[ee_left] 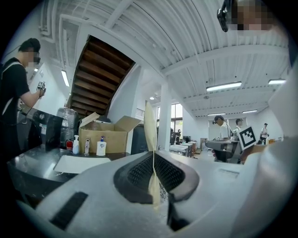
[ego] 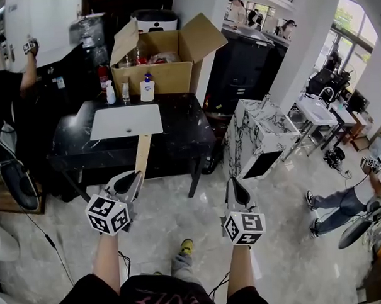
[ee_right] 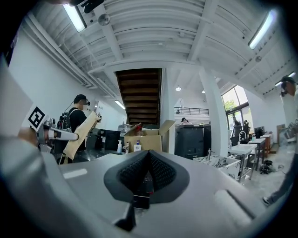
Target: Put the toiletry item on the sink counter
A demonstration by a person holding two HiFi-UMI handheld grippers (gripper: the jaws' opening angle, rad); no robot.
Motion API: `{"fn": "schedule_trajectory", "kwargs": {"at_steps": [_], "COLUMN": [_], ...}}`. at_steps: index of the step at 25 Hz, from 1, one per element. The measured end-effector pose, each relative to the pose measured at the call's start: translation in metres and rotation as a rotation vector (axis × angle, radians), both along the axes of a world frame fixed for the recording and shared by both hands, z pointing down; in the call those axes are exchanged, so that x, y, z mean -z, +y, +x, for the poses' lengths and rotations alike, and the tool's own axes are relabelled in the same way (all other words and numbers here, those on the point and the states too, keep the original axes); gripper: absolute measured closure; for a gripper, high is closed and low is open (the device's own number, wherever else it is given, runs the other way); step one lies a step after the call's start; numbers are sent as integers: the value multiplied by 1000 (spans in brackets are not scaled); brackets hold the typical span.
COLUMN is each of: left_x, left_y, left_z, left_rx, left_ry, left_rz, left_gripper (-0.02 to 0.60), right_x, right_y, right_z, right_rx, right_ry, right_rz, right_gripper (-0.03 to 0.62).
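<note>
My left gripper (ego: 137, 176) is shut on the toiletry item (ego: 143, 155), a long flat beige strip that points toward the counter. In the left gripper view the toiletry item (ee_left: 150, 135) stands edge-on, pinched between the jaws of the left gripper (ee_left: 153, 160). The black marble sink counter (ego: 183, 126) with its white basin (ego: 126, 121) lies just ahead of both grippers. My right gripper (ego: 233, 183) hangs to the right over the floor, shut and empty. Seen in its own view, the right gripper (ee_right: 147, 157) has its pads together, and the toiletry item (ee_right: 79, 132) shows at the left.
Three pump bottles (ego: 147, 89) and an open cardboard box (ego: 155, 61) stand at the counter's back edge. A marble-patterned cabinet (ego: 259, 136) stands to the right of the counter. A person (ego: 5, 93) stands at the left, and another (ego: 344, 201) bends at the lower right.
</note>
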State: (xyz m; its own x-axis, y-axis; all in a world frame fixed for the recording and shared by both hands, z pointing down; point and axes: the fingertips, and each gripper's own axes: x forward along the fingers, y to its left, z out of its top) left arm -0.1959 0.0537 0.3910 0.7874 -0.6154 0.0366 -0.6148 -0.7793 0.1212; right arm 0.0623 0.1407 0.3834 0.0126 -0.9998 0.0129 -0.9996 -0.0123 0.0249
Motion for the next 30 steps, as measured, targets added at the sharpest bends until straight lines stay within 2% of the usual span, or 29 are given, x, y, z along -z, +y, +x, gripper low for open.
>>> {"fn": "schedule_trajectory", "kwargs": {"at_steps": [13,30], "left_x": [-13,-18], "left_y": [-77,-218], "left_z": [47,134], "left_rx": [7,81], "left_ry": [-25,-46], "left_rz": [-23,-55], "left_gripper": [572,572], "right_x": [-11,-22], "right_y": [-86,-244], "right_z": [46,138], "right_rx": [13,92], "right_ry": [-32,-47], "right_rz": [-7,-44], "right_gripper": [592,592]}}
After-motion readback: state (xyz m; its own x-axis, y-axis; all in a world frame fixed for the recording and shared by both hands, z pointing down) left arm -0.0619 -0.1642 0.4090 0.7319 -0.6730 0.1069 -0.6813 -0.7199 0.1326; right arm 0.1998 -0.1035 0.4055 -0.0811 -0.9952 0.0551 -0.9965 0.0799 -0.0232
